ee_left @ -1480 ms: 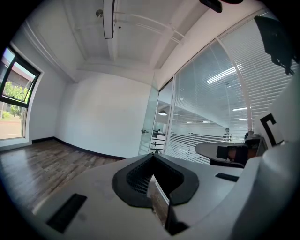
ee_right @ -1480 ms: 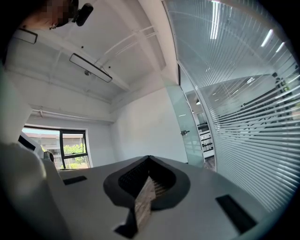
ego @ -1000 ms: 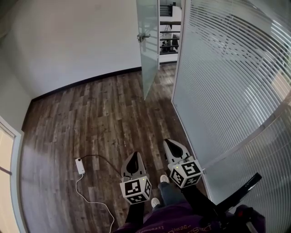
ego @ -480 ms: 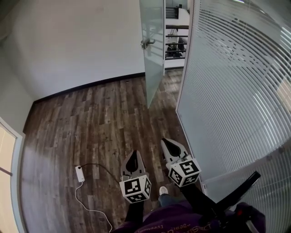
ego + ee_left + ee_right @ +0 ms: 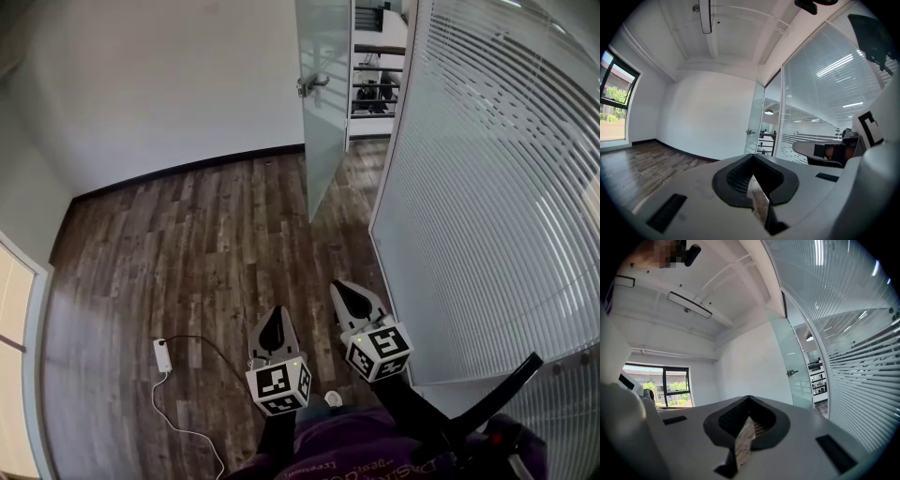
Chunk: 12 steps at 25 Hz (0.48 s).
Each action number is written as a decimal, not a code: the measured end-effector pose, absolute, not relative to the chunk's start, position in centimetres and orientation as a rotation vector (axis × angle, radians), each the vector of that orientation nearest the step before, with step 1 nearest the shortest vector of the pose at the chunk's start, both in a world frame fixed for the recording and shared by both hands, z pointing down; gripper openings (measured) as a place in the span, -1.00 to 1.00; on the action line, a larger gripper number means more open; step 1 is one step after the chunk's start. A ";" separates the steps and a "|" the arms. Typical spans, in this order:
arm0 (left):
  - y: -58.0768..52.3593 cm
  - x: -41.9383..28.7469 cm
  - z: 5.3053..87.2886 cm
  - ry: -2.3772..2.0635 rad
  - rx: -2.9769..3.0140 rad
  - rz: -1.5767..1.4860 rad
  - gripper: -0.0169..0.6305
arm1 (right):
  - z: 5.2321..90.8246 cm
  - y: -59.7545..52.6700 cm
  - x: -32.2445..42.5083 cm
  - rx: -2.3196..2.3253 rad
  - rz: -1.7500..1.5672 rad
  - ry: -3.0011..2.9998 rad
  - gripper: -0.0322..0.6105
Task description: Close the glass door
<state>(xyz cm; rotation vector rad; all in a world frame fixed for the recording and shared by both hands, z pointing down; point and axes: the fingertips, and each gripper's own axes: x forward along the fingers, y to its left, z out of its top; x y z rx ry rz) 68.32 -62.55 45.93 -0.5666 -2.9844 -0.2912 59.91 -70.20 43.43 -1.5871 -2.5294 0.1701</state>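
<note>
The frosted glass door point(image 5: 324, 103) stands open at the far end, swung into the room, with its metal handle point(image 5: 312, 86) on the left face. My left gripper point(image 5: 275, 315) and right gripper point(image 5: 339, 287) are side by side over the wooden floor, well short of the door, pointing towards it. Both are shut and hold nothing. In the left gripper view the door point(image 5: 755, 123) and its handle point(image 5: 750, 132) lie ahead beyond the left gripper point(image 5: 752, 158). The right gripper view has the door point(image 5: 793, 364) and handle point(image 5: 790, 373) ahead and to the right of the right gripper point(image 5: 749, 399).
A striped glass partition point(image 5: 487, 187) runs along the right side, close to my right gripper. A white power strip point(image 5: 162, 354) with its cable lies on the floor to the left. A white wall point(image 5: 159, 84) closes the far side. Shelving point(image 5: 375, 89) shows through the doorway.
Both grippers have been carried forward along the floor towards the door, which now looks nearer. The power strip has slid back relative to them. The jaws have stayed shut.
</note>
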 end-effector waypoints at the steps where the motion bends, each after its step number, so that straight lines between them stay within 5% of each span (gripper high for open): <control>1: -62.0 68.3 46.0 -2.980 -0.570 -0.293 -0.94 | 43.4 -69.7 59.8 -1.588 0.170 -2.528 -0.91; 12: -54.6 60.9 46.3 -2.970 -0.581 -0.275 -0.94 | 44.1 -62.8 52.2 -1.574 0.197 -2.523 -0.91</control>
